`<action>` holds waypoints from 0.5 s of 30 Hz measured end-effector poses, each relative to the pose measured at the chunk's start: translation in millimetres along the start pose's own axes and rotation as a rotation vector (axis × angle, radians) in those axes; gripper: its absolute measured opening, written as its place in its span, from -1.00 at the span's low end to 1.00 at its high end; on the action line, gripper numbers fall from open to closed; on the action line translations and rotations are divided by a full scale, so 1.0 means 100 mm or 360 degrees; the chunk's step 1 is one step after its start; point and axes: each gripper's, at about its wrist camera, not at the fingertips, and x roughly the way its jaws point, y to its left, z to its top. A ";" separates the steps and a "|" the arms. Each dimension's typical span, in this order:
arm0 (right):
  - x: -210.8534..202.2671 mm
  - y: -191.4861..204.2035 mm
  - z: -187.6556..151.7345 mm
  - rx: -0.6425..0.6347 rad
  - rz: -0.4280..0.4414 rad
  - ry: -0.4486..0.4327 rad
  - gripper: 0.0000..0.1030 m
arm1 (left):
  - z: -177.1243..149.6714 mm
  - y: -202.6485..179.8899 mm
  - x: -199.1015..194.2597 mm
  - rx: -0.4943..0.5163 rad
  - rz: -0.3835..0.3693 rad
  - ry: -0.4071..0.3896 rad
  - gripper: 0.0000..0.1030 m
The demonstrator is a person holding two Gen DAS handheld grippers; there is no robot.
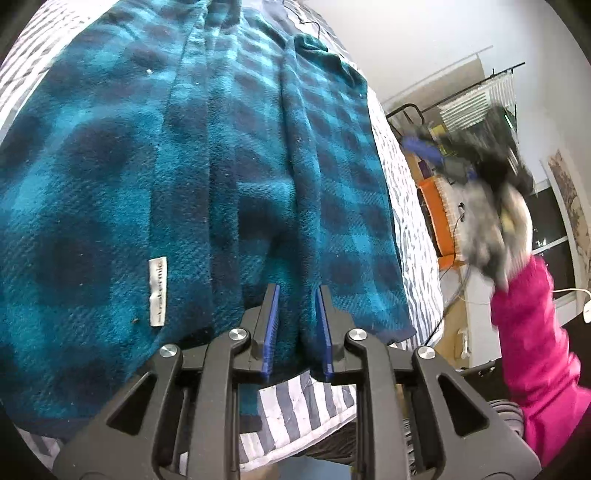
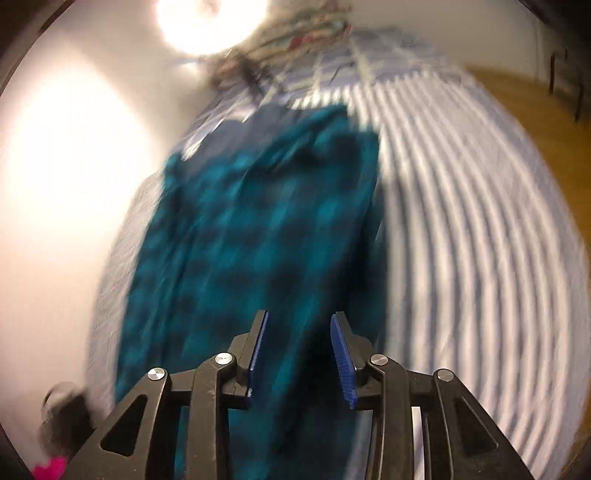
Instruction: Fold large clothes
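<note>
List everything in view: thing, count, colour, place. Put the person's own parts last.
garment: one, teal and navy check, spread lengthwise on the bed
label: one, white, on the garment near its close end
bedcover: one, grey and white stripes, under the garment
orange crate: one, on the floor beside the bed
drying rack: one, black frame, by the far wall
lamp: one, bright white glare, at the bed's far end
sleeve: one, pink, right of the bed
left gripper: black with blue pads, jaws apart over the garment's close hem
right gripper: black with blue pads, jaws apart, nothing between, blurred
</note>
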 end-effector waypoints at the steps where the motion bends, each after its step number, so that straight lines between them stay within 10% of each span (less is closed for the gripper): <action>1: 0.03 0.03 -0.19 0.0020 0.0053 0.0056 -0.19 | 0.00 0.01 0.00 -0.0005 -0.0012 0.0009 -0.64; 9: 0.38 0.21 -0.90 0.0057 0.0293 0.0249 -0.19 | -0.02 0.02 0.10 -0.0042 -0.0076 0.0067 -0.64; 15: 0.35 0.21 -0.86 -0.0002 0.0173 0.0210 -0.92 | 0.01 -0.07 0.17 0.0022 -0.0081 0.0062 -0.94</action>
